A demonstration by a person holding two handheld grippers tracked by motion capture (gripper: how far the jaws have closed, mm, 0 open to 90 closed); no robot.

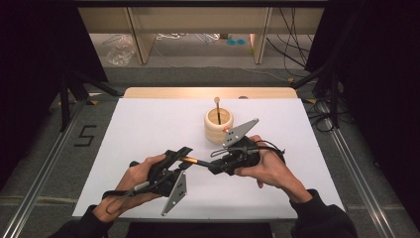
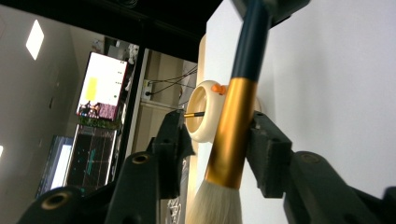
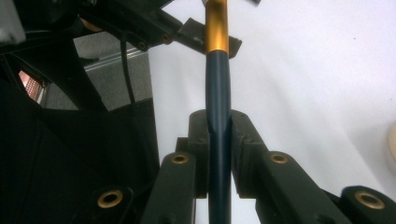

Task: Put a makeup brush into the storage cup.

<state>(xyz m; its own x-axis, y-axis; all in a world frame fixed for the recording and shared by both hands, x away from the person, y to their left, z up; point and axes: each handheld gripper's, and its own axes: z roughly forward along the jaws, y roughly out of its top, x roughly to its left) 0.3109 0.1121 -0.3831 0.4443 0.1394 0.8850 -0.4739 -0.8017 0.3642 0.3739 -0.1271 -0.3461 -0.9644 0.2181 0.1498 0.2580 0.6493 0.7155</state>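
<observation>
Jaws of right gripper (image 3: 218,154) clamped on brush (image 3: 217,93) handle; left gripper (image 2: 219,154) jaws slack around its gold ferrule, one pad touching. Brush hangs level above tabletop (image 1: 148,124), near holder (image 1: 218,125). Risk: bristle end sags, misses holder.

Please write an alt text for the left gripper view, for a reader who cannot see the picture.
A brush with a dark blue handle, a gold ferrule and white bristles stands between the two black jaws of the left gripper; the left jaw is clear of it. Behind it, a cream round holder with another brush inside sits on the white table.
</observation>
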